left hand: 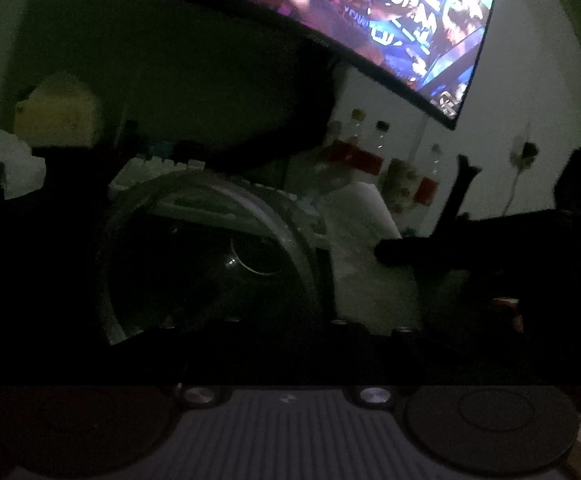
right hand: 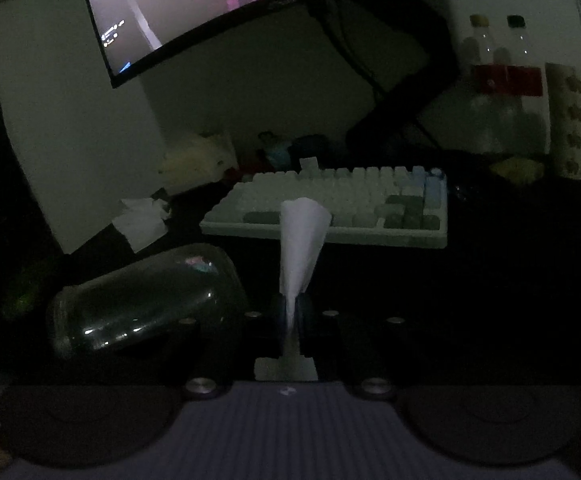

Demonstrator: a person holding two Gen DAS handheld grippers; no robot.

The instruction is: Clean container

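The right tool [right hand: 294, 316] pinches a folded tissue [right hand: 300, 240] beside the glass jar [right hand: 146, 300], whose mouth probably needs wiping next; I cannot tell the left tool's state.

Darkness swallows the left hand-held gripper [left hand: 226, 332]; how its jaws stand cannot be told. The monitor [left hand: 390, 20] is cut off by the top edge in both views, its picture smeared. Far bottles [left hand: 366, 148] are blurred, their labels unreadable. The surface [right hand: 510, 280] is lost in black.
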